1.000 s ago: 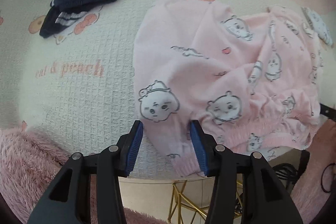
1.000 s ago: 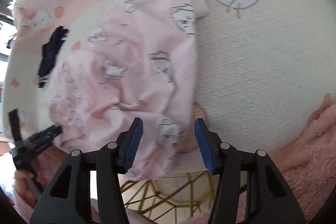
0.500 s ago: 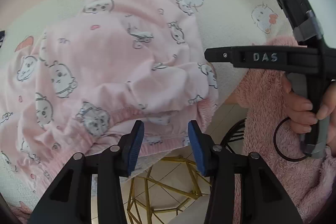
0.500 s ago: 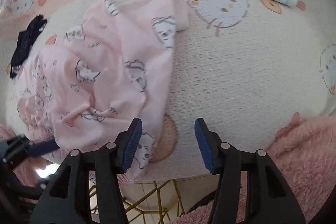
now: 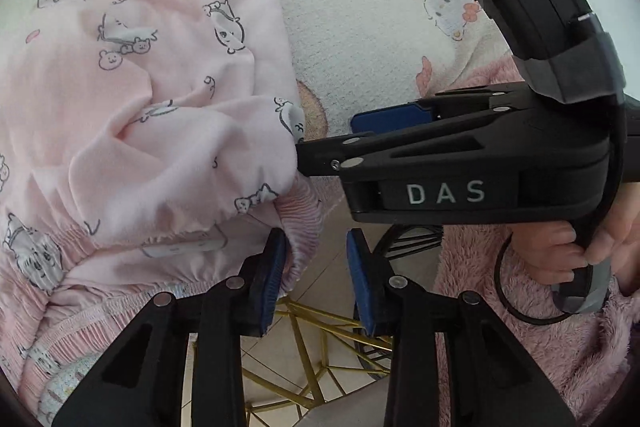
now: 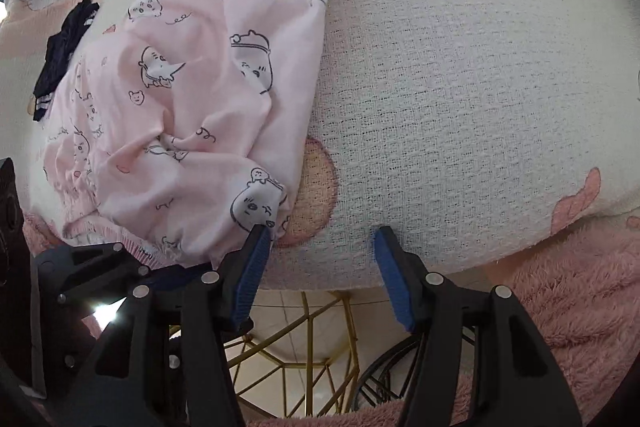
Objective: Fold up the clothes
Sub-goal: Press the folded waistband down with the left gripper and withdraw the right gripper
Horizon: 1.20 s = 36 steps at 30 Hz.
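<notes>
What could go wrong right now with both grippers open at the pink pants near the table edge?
The pink pants have their elastic waistband draped over the table edge, so they might slide off. The left gripper and right gripper sit close together and could collide or pinch only a fold.

Open left tongs point(image 5: 316, 267) beside pink pajama waistband point(image 5: 298, 223), right tongs point(image 5: 332, 151) against fabric.

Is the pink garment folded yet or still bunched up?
Still bunched: the pink cartoon-print garment lies crumpled with loose wrinkles, its elastic waistband hanging over the table edge; no neat fold shows.
</notes>
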Each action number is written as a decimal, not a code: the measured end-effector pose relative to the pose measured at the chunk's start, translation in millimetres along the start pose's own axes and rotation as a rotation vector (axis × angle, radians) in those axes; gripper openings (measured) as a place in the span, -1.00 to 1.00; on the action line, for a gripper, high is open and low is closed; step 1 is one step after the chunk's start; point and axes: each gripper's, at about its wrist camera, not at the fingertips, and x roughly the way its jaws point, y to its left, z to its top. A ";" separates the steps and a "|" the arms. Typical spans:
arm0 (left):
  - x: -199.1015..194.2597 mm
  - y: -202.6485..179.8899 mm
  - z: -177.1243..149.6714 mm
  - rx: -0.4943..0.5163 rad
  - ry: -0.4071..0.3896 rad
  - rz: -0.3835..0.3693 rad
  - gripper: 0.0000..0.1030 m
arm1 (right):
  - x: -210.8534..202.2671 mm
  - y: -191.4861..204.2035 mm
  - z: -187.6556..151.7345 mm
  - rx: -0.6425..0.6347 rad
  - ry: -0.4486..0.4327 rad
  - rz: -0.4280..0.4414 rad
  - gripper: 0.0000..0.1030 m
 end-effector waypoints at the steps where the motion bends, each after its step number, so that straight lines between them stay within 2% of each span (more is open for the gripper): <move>1: -0.2 0.4 -2.4 -0.002 0.001 -0.009 -0.36 | 1.0 8.1 -2.4 -0.007 -0.002 -0.015 0.16; 4: -5.7 -2.5 -8.3 0.012 -0.013 -0.035 -0.36 | 3.0 28.8 -9.3 -0.010 -0.007 -0.034 0.17; 11: -18.7 -2.5 -14.2 0.046 0.009 -0.013 -0.36 | -13.2 5.6 -20.9 0.107 -0.057 0.032 0.09; 13: -28.8 0.7 -12.4 0.021 -0.033 -0.020 -0.36 | -20.9 -2.0 -24.4 0.157 -0.084 0.060 0.09; 15: -38.8 2.0 -7.7 -0.002 -0.085 -0.036 -0.36 | -23.8 -0.9 -27.3 0.168 -0.089 0.047 0.09; 17: -39.1 -0.4 -1.2 -0.005 -0.100 -0.066 -0.35 | -22.1 5.4 -28.9 0.162 -0.081 0.047 0.09; 20: -17.6 -7.9 8.0 0.028 -0.049 -0.042 -0.35 | -20.3 1.7 -22.9 0.149 -0.073 0.054 0.09; 24: 8.5 -11.0 17.8 0.021 -0.001 -0.006 -0.35 | -19.3 -17.4 -6.7 0.131 -0.066 0.065 0.09; 30: 12.7 -5.1 17.0 -0.049 -0.040 0.059 -0.35 | -18.3 -40.6 15.2 0.100 -0.060 0.083 0.09; 33: 13.8 -3.0 11.1 -0.022 -0.034 0.038 -0.35 | -15.0 -31.9 18.1 0.075 -0.053 0.085 0.09; 35: 14.9 -2.4 1.7 0.026 -0.001 -0.014 -0.36 | -6.7 -28.3 20.9 0.069 -0.024 0.073 0.08; 36: 19.3 -8.7 -1.7 0.064 0.010 -0.012 -0.36 | -3.6 -25.9 22.4 0.062 -0.016 0.067 0.11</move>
